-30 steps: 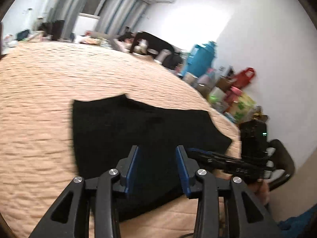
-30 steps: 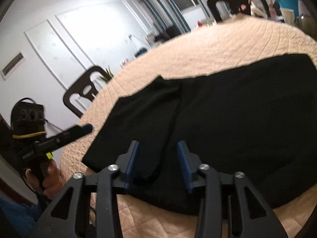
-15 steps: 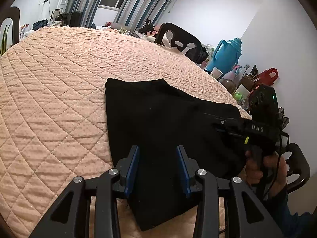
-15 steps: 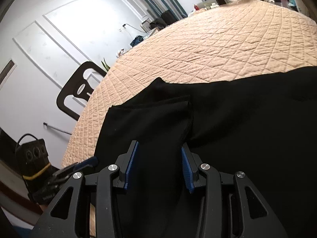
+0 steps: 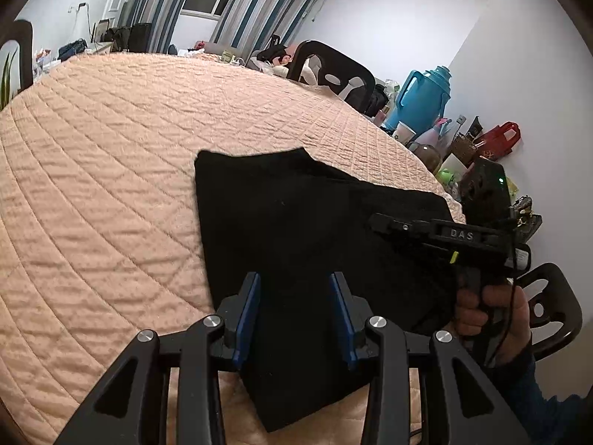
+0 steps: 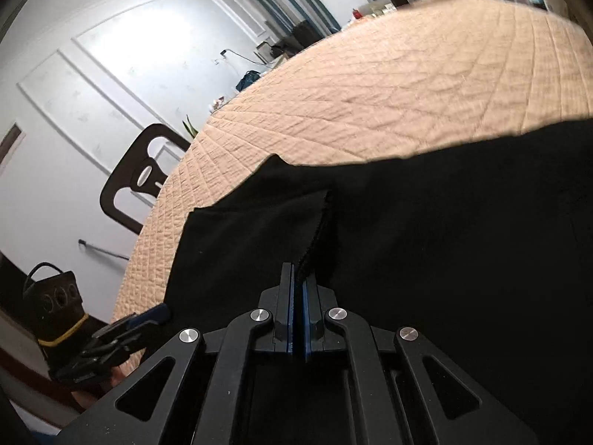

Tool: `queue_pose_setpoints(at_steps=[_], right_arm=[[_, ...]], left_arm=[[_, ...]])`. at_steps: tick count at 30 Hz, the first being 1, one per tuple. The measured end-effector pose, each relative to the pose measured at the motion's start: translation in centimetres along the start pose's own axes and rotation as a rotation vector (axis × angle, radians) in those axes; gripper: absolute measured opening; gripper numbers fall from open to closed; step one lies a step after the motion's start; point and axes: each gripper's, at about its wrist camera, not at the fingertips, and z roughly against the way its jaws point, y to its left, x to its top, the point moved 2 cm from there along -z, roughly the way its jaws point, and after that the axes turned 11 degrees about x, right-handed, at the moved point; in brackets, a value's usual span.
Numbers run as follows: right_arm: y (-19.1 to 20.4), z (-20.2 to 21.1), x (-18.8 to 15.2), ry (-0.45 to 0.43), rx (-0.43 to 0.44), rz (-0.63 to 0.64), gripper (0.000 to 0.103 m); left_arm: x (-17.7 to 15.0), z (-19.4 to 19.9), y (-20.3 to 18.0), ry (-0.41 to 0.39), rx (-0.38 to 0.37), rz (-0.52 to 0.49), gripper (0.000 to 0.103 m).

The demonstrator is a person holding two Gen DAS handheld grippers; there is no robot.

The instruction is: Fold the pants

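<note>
Pants (image 6: 426, 241) lie on quilt (image 6: 407, 74), edge pinched in right gripper (image 6: 298, 282).

A lived-in home room: quilted worktop (image 5: 111, 170), striped curtains (image 5: 237, 7) at 12 o'clock, blue thermos (image 5: 422, 100) among clutter at 2 o'clock.

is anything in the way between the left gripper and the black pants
Nothing visible. The left gripper hangs open right over the near end of the pants, with only bare cloth between its fingers.

Left gripper (image 5: 294, 307) perhaps above pants (image 5: 315, 230)
</note>
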Motion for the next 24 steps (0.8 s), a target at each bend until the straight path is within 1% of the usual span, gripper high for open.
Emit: queue_pose_setpoints(at_steps=[6,7,9,11,13,15,16,17,19,21,22,24], right_arm=[[1.1,1.2,0.7,-0.045,-0.024,0.024,0.003],[1.1,1.5,0.9,-0.054,-0.030,0.028,0.003],[0.6,1.5,1.1,-0.049,-0.045,0.021,0.003],[-0.2,0.8,0.8,-0.009,-0.070,0.005,0.003],[-0.4,0.9,0.6,-0.012,-0.064,-0.002,0.003],[-0.4,1.5,0.6,-0.032,-0.073,-0.008,0.003],[-0.4,1.8,0.5,-0.041,-0.082,-0.005,0.003],[-0.4,2.2,0.4,-0.050,-0.100,0.000,0.003],[-0.2,3.0,0.0,-0.071,-0.123,0.018,0.003],[0.4,3.9,-0.5,-0.090,-0.123,0.045,0.003],[0.9,4.2,-0.9,-0.097,-0.117,0.065,0.003],[1.9,4.8,-1.7,-0.103,-0.110,0.104,0.004]], left_arm=[[3.0,0.1,0.4,-0.058,0.047,-0.010,0.041],[3.6,-0.1,0.4,-0.063,0.045,-0.015,0.041],[4.7,-0.9,0.4,-0.065,0.050,-0.022,0.041],[5.6,-2.2,0.3,-0.058,0.066,-0.035,0.041],[6.1,-4.0,0.4,-0.031,0.093,-0.045,0.041],[6.1,-6.2,0.5,0.023,0.106,-0.056,0.041],[5.9,-6.6,0.6,0.028,0.101,-0.056,0.041],[5.9,-6.4,0.5,0.019,0.096,-0.064,0.044],[5.8,-6.1,0.1,0.014,0.111,-0.084,0.044],[5.3,-5.5,0.0,0.004,0.119,-0.089,0.044],[5.0,-5.0,0.0,0.004,0.112,-0.084,0.044],[4.1,-4.0,-0.2,0.011,0.072,-0.076,0.044]])
